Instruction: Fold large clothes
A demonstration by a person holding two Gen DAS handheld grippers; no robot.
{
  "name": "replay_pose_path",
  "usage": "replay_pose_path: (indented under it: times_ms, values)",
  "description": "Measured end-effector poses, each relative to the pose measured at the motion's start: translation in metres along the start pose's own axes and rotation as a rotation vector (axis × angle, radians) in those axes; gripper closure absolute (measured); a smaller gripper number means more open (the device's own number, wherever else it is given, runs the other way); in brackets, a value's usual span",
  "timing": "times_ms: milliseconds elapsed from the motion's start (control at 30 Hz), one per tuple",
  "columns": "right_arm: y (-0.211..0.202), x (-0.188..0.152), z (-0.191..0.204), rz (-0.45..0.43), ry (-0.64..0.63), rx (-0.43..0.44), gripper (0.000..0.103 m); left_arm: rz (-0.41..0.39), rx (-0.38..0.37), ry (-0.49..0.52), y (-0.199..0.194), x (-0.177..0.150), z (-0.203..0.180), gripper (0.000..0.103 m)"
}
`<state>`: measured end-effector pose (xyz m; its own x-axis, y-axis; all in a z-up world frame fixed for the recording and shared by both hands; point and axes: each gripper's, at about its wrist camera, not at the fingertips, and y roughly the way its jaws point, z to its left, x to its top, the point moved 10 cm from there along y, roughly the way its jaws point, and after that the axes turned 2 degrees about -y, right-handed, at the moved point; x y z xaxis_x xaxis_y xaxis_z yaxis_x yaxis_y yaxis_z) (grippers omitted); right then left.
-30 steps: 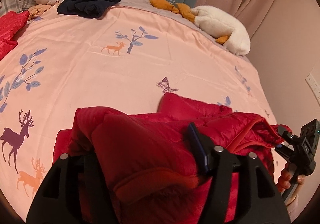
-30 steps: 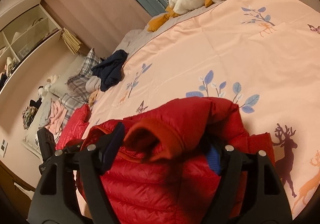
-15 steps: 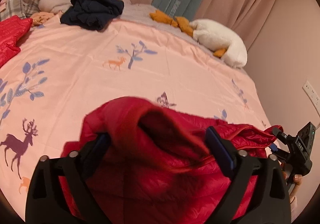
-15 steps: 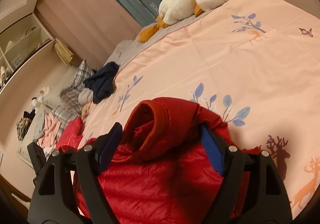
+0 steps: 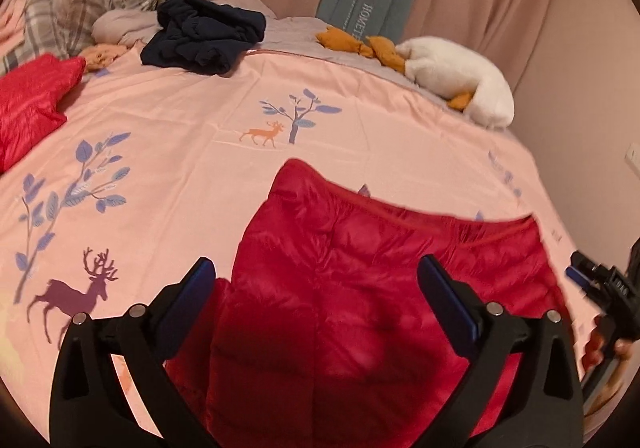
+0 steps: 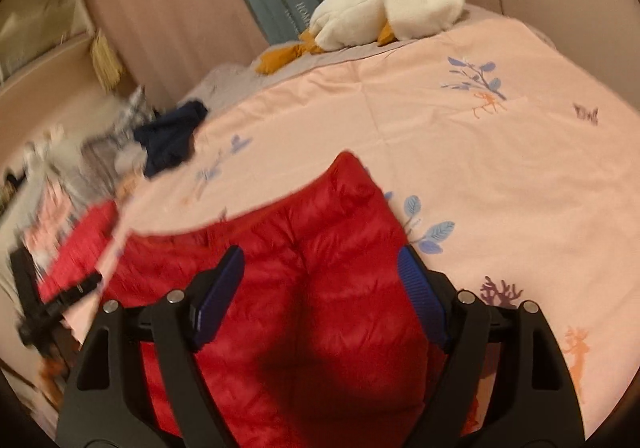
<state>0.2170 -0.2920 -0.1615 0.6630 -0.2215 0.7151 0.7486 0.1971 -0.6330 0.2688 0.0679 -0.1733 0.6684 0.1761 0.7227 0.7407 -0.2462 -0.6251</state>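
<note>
red down jacket [image 5: 360, 308] is lying flat on the pink bed cover [image 5: 180, 120], ready for folding | left tool [image 5: 316, 288] is hovering over jacket, released | right tool [image 6: 320, 284] is hovering over jacket, released | plush goose [image 6: 388, 4] is lying far beyond jacket

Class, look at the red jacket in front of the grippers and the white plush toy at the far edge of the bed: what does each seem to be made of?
Red jacket: apparently a thin synthetic shell, perhaps nylon, over puffy filling; it has a slight sheen and stitched quilted channels.
White plush toy: seemingly soft fleecy pile fabric, stuffed; matte, fuzzy surface with rounded bulk.
</note>
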Motion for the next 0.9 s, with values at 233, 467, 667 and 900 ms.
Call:
replay_pose_path:
  times_ms: [233,467,667,900]
  values:
    - [0.025,-0.026,0.01,0.066,-0.11,-0.058,0.023,0.076,0.078,0.027,0.024,-0.025,0.017,0.002]
    - [0.046,-0.038,0.006,0.089,-0.1,-0.037,0.021,0.093,0.086,0.024,0.035,-0.04,0.025,0.001]
    - [0.049,-0.039,0.004,0.093,-0.073,-0.021,0.021,0.094,0.091,0.012,0.038,-0.042,0.025,0.001]
    - [0.019,-0.03,0.013,0.034,-0.038,0.0,0.021,0.068,0.135,0.033,0.019,-0.038,0.02,0.001]
